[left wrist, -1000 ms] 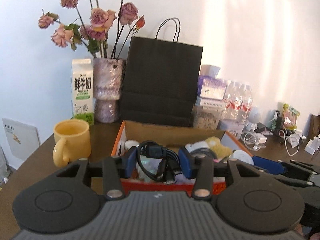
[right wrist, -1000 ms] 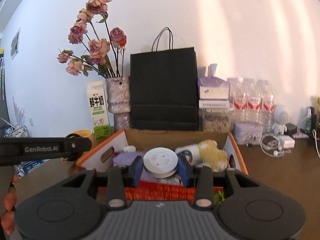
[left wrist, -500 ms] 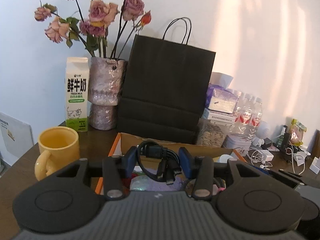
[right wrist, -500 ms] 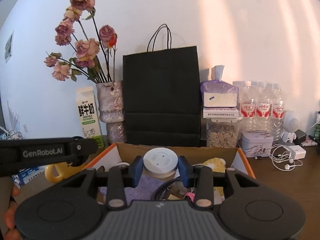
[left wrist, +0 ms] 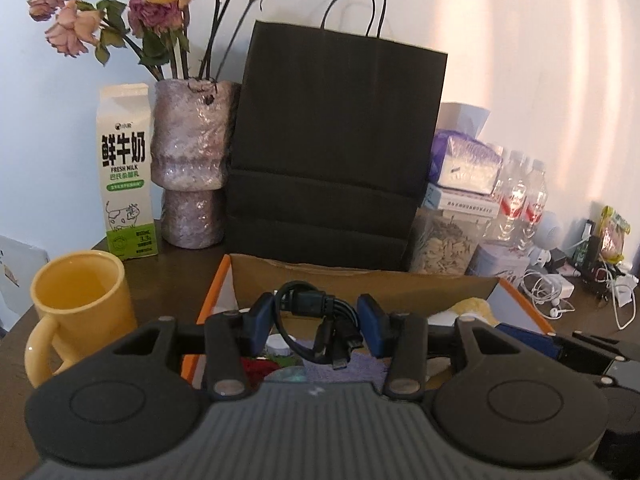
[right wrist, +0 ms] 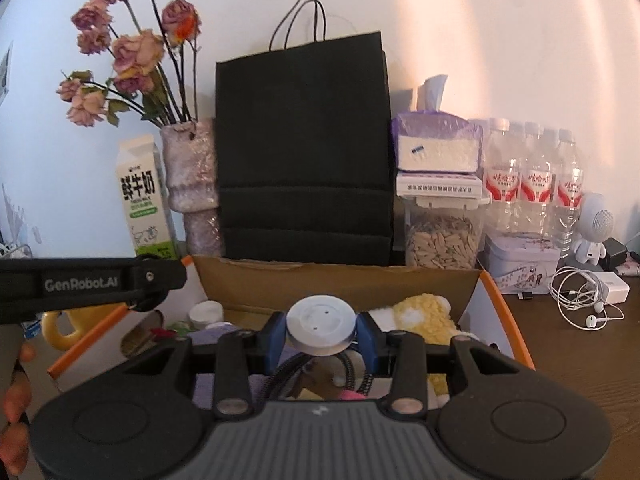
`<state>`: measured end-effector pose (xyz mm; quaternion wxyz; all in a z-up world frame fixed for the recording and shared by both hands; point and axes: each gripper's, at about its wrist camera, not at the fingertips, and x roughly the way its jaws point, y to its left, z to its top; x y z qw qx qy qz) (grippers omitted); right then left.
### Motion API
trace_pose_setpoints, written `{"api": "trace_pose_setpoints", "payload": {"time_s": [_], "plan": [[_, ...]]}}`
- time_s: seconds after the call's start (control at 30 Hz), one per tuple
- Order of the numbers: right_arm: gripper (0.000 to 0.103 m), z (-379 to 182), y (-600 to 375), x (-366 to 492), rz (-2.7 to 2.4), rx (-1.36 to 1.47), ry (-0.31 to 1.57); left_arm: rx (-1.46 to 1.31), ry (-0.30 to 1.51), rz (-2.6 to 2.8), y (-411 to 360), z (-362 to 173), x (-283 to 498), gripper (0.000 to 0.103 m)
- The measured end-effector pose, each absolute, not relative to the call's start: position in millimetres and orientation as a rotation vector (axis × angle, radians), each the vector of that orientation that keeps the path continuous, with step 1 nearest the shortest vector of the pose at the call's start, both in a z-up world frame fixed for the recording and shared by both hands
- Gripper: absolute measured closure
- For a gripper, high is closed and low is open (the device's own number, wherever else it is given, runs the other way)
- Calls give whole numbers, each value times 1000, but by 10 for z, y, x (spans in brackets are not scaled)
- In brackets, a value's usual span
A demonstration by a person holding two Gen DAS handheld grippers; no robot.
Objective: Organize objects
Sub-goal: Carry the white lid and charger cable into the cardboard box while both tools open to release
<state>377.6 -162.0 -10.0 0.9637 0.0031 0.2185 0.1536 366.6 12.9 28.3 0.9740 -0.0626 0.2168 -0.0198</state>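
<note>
Both grippers have risen above the box [right wrist: 486, 286] rim: left gripper [left wrist: 316, 322] clamps a cable bundle [left wrist: 320, 320], right gripper [right wrist: 321, 330] clamps a white disc [right wrist: 321, 322].

Milk carton [left wrist: 127, 176] reads "FRESH MILK"; left tool [right wrist: 84, 284] "GenRobot.AI".

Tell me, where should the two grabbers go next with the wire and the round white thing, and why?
Probably carry both a little farther forward, toward the black paper bag. The left gripper is shut on the black cable bundle, the right gripper on the white round disc; both hang above the orange box, the bag right behind it.
</note>
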Motion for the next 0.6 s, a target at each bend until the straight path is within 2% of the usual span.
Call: {"api": "trace_pose_setpoints", "payload": {"time_s": [0.07,0.1,0.13,0.17,0.2,0.27,0.37,0.43,0.6], "plan": [[65,-132,-1634,3811,306,3,458,-123,444,-34,138,259,3694,52],[62,-145,-1639,3821,298,1,460,-122,443,-34,145,249,3702,41],[58,-153,-1643,3827,288,-1,464,-122,437,-32,153,242,3700,24],[45,-156,-1650,3827,275,-2,462,-123,424,-25,162,243,3687,15],[29,-157,-1655,3818,258,-4,454,-124,405,-12,168,244,3666,0],[12,-152,-1649,3790,226,-14,438,-123,363,21,173,262,3621,0],[8,-136,-1662,3784,211,-15,432,-142,377,24,197,272,3641,0],[0,-136,-1666,3784,214,-12,437,-141,385,26,203,271,3649,0],[0,-118,-1661,3760,220,-10,432,-141,386,25,201,279,3635,0]]}}
